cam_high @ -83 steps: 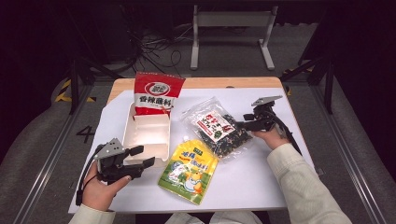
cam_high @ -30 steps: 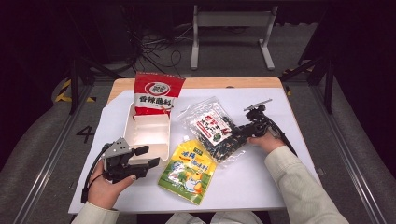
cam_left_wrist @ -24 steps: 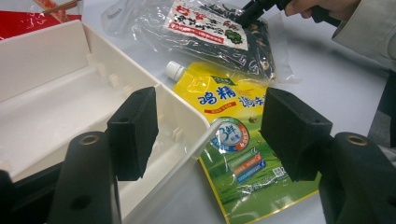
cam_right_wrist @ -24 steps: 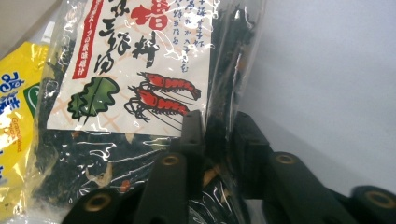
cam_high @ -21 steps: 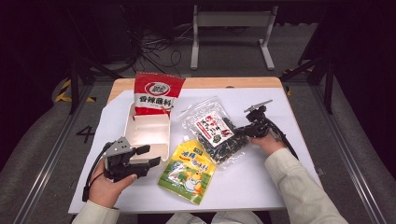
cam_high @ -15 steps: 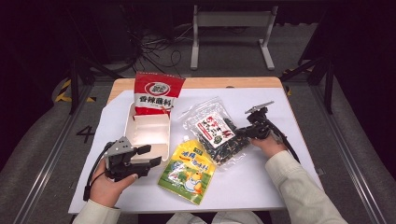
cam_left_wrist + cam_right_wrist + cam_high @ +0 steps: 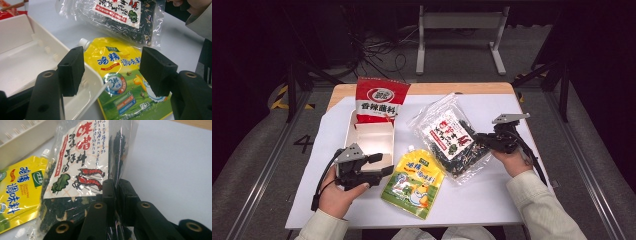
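Note:
A clear bag of dark seaweed [image 7: 451, 137] with a white label lies right of centre on the table; my right gripper [image 7: 479, 140] is shut on its right edge, the jaws pinching the plastic [image 7: 116, 195]. A yellow spouted pouch [image 7: 413, 181] lies flat in front, beside the white tray [image 7: 349, 131]. My left gripper [image 7: 382, 165] stands open at the tray's near right corner, one pad over the tray rim [image 7: 93, 72], the other over the yellow pouch [image 7: 117, 72]. A red snack bag [image 7: 379, 100] leans on the tray's far end.
The white sheet [image 7: 492, 195] covers a wooden table [image 7: 427, 89] whose far edge shows. Cables and a metal stand's legs [image 7: 459, 22] lie on the floor behind. Bare sheet lies at the front right and far right.
My right gripper moved left onto the seaweed bag's edge and shut on it. My left gripper crept right toward the tray corner and the yellow pouch, staying open.

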`<state>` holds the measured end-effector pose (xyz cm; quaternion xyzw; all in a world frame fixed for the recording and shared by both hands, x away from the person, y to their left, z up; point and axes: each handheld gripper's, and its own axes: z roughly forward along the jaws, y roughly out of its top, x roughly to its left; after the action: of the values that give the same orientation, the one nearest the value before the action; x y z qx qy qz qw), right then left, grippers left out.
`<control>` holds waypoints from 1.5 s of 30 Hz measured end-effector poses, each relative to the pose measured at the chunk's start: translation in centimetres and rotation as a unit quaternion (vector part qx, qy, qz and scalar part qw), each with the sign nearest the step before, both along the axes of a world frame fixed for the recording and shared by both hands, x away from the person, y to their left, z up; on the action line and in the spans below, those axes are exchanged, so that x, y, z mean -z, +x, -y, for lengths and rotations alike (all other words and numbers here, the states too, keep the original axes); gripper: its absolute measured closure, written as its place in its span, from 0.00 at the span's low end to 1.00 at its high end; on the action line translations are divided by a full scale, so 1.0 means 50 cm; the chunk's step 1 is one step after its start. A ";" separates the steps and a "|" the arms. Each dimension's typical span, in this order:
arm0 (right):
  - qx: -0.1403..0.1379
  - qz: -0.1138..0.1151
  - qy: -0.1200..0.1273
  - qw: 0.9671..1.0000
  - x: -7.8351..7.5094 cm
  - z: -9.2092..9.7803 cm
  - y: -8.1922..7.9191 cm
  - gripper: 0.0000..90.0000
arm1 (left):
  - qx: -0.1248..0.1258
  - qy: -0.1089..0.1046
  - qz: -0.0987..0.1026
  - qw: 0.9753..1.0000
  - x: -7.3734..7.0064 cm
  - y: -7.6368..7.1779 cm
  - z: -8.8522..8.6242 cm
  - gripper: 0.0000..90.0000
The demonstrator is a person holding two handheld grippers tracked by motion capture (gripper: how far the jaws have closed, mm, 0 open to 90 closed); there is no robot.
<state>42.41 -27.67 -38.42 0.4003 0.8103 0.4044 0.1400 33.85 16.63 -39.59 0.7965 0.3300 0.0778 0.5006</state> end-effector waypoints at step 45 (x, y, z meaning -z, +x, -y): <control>-0.044 0.147 0.026 0.988 -0.127 -0.010 -0.194 1.00 | 0.072 -0.046 -0.078 0.993 0.059 0.055 0.200 0.38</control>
<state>32.72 -27.20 -32.08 0.3043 0.7868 0.4857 0.2292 36.60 6.64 -42.55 0.7978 0.3132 -0.0360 0.5139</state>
